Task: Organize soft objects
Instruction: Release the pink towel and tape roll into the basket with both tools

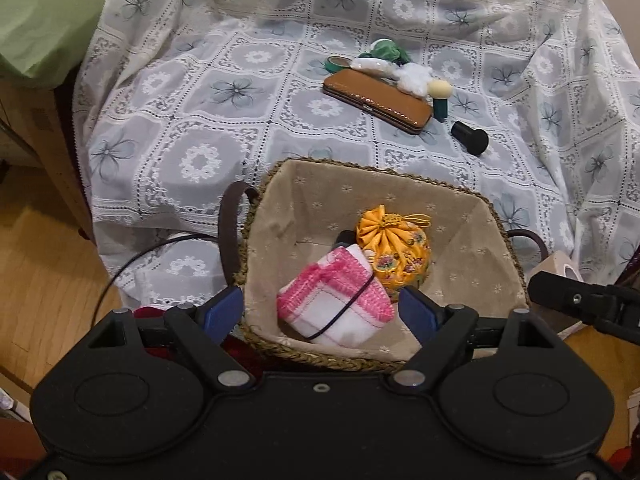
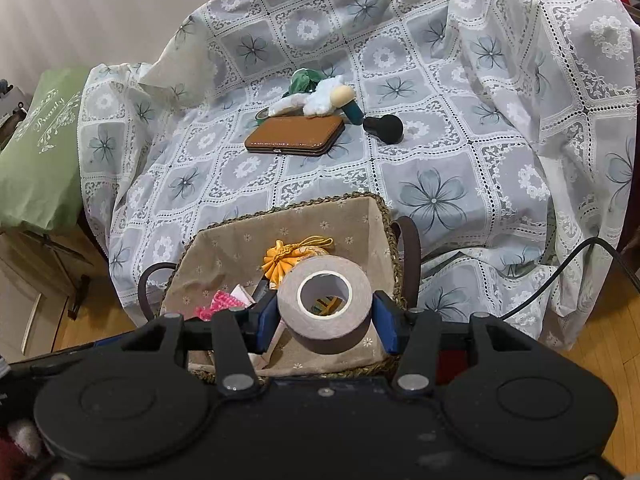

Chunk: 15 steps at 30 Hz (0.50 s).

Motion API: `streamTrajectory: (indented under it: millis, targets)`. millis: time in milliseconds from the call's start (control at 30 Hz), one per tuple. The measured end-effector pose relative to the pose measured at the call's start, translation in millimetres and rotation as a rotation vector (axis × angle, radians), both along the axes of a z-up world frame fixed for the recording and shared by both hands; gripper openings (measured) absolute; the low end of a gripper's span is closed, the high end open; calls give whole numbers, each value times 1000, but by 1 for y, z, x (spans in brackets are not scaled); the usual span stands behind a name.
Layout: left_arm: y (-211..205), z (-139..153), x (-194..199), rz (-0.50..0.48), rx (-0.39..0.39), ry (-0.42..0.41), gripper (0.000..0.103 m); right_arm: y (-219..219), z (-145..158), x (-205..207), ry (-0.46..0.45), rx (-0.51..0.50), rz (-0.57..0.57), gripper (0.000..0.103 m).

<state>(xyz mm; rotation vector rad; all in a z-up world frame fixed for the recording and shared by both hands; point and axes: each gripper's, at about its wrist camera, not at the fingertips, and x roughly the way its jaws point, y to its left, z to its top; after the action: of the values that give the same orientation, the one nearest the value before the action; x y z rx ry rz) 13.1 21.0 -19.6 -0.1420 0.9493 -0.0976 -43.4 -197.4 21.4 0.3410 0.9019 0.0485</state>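
Note:
A fabric-lined woven basket (image 1: 460,216) (image 2: 224,248) stands at the near edge of the covered seat. Inside lie a pink-and-white cloth (image 1: 336,300) (image 2: 220,304) and a yellow drawstring pouch (image 1: 396,248) (image 2: 288,256). My left gripper (image 1: 320,310) is open and empty over the basket's near rim. My right gripper (image 2: 325,322) is shut on a grey tape roll (image 2: 324,304), held above the basket's near right corner; the roll also shows in the left wrist view (image 1: 560,266). Further back lie a white fluffy piece (image 1: 414,78) (image 2: 324,98) and a green cloth (image 1: 386,50) (image 2: 306,78).
A brown case (image 1: 378,100) (image 2: 296,136), a green tape roll (image 1: 338,64), a cream-tipped green object (image 1: 440,98) (image 2: 346,100) and a black cylinder (image 1: 470,136) (image 2: 384,126) lie on the lace cover (image 1: 200,120). A green cushion (image 2: 36,152) sits left. Wood floor lies below.

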Motion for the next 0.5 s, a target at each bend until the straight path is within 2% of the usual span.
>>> streamTrajectory:
  millis: [500]
  targets:
    - [-2,-1,-2,-10,19,5,81,4,2,-2,-16,-12,21,54]
